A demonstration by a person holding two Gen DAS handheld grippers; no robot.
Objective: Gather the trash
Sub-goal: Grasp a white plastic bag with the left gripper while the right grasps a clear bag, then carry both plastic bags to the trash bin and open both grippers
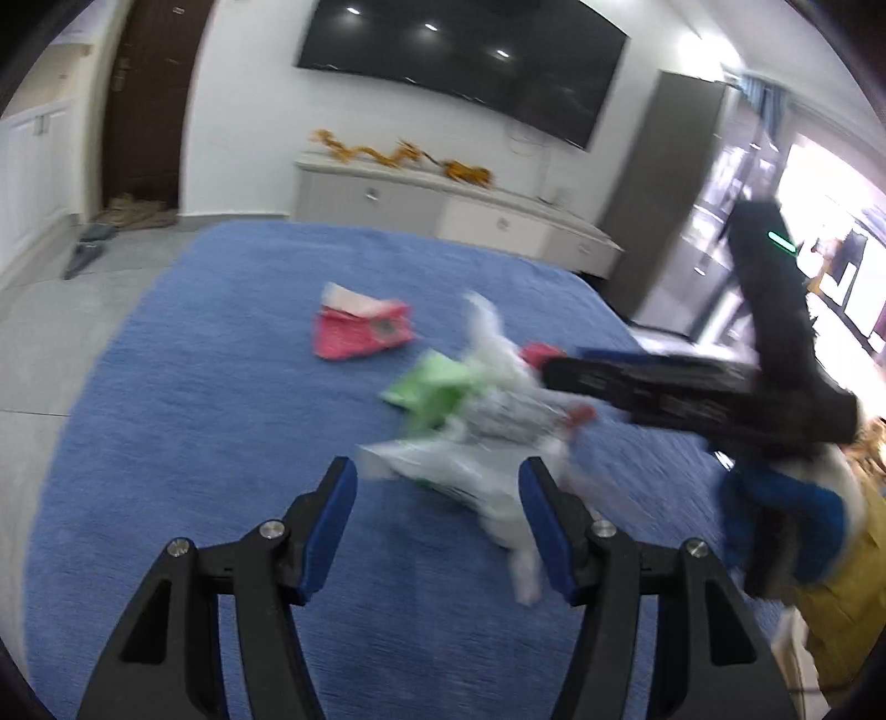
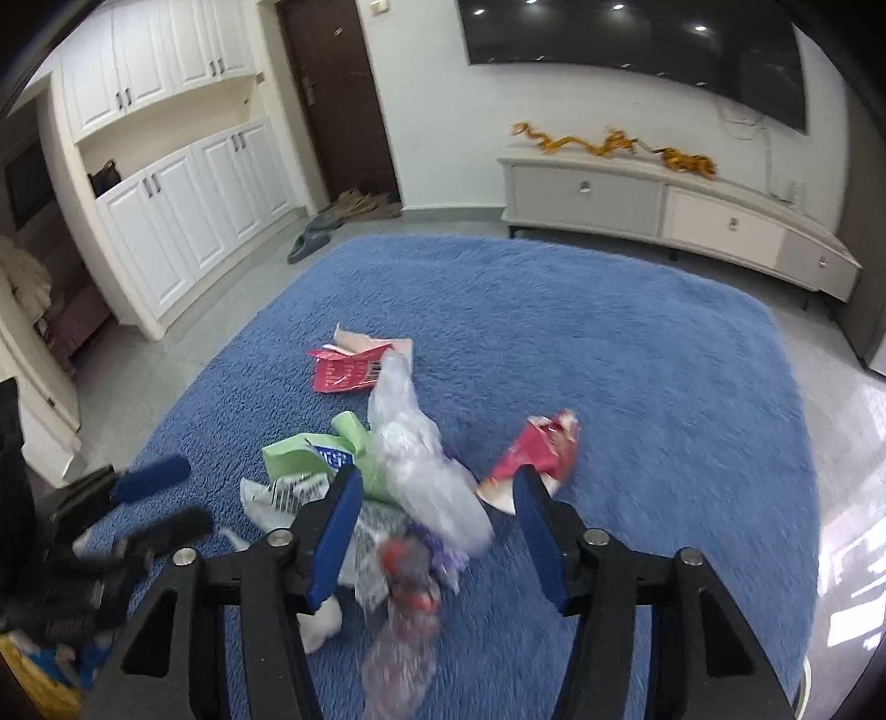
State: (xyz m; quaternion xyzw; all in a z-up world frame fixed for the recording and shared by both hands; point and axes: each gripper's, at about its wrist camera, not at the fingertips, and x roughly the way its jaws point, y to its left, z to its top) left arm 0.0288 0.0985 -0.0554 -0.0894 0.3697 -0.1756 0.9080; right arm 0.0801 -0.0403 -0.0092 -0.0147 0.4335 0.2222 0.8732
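Note:
A heap of trash lies on the blue rug (image 1: 194,443). It holds a green packet (image 1: 432,387) (image 2: 310,454), a white printed plastic wrapper (image 1: 454,476) and a crumpled clear plastic bag (image 2: 415,465). A red wrapper (image 1: 360,332) (image 2: 346,368) lies apart behind the heap, and a red and white snack wrapper (image 2: 540,448) lies to its right. My left gripper (image 1: 437,476) is open, with the white wrapper between its fingers and untouched by the pads. My right gripper (image 2: 437,482) is open over the clear bag. It reaches into the heap from the right in the left wrist view (image 1: 637,387).
A low TV cabinet (image 2: 664,205) stands behind the rug under a wall TV (image 2: 637,39). White cupboards (image 2: 183,183), a brown door (image 2: 338,99) and slippers (image 2: 310,238) are at the left. A gloved hand (image 1: 786,509) and something yellow (image 1: 847,620) are at the right.

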